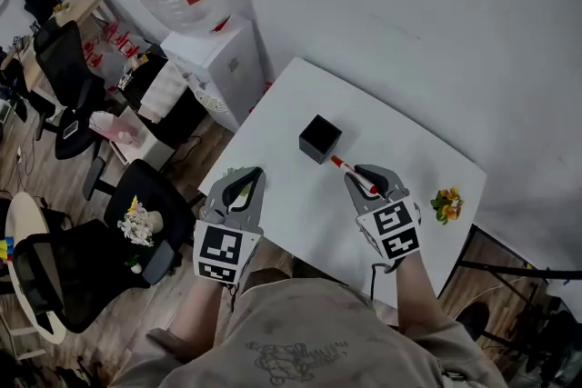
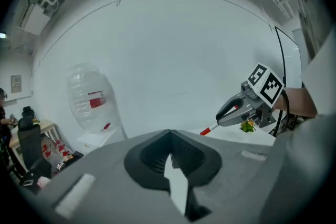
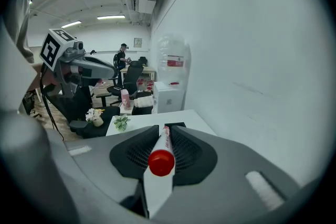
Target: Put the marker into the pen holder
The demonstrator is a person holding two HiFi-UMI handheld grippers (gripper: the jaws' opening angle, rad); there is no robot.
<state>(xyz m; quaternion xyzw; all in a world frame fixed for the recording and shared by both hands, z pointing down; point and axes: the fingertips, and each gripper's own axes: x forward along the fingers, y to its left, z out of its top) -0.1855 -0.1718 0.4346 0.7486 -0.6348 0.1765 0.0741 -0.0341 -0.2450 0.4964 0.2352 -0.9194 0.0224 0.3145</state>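
A black cube-shaped pen holder [image 1: 320, 138] stands on the white table [image 1: 300, 95]. My right gripper [image 1: 351, 178] is shut on a white marker [image 1: 353, 175] whose red-capped end [image 1: 337, 163] sticks out toward the holder, just short of its near right corner. In the right gripper view the marker [image 3: 163, 150] lies between the jaws, and the holder [image 3: 176, 125] shows just past their tips. My left gripper [image 1: 255, 173] hovers over the table's near left edge, shut with nothing in it. The left gripper view shows the right gripper [image 2: 247, 105] and the marker's red tip [image 2: 209, 129].
A small potted flower [image 1: 446, 203] stands at the table's right end. A little green plant [image 3: 122, 122] sits near the left edge. A water dispenser [image 1: 218, 64] stands beyond the table's left corner. Office chairs [image 1: 136, 232] and a desk crowd the floor at left. A white wall backs the table.
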